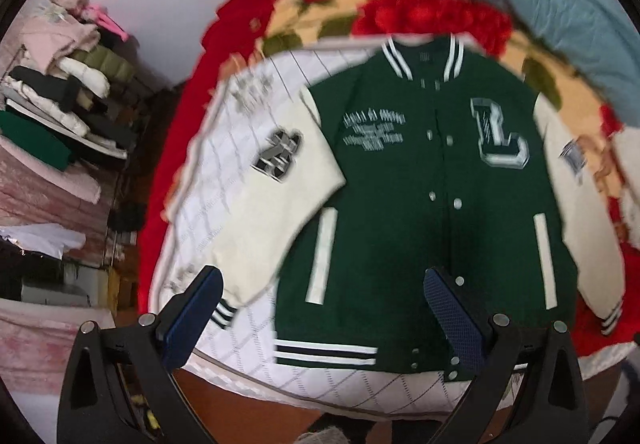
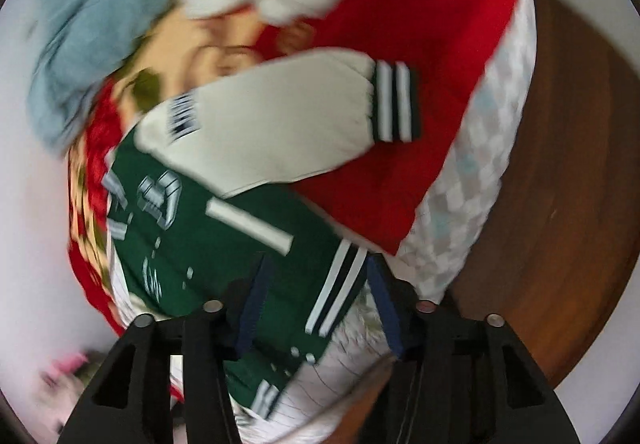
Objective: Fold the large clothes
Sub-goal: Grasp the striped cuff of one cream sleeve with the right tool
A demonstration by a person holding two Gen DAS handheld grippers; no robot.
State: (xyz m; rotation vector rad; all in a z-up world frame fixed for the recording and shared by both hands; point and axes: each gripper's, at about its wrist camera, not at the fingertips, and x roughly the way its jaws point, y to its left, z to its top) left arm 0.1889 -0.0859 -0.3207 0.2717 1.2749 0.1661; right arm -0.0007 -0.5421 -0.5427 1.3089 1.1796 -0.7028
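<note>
the green varsity jacket [image 1: 432, 203] lies face up and snapped on the quilted bed [image 1: 224, 203], sleeves spread — flat, ready for a first fold. left gripper [image 1: 320, 308] hangs wide over the hem, holding nothing. right gripper [image 2: 316, 300] sits half open, its 2 fingers [image 2: 252, 308] straddling the striped hem corner [image 2: 340, 284] without pinching it — likely lining up a grab.

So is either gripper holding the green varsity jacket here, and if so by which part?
Left gripper holds nothing; its jaws stand wide open above the jacket. Right gripper straddles the striped hem, but blur hides whether it grips.
</note>
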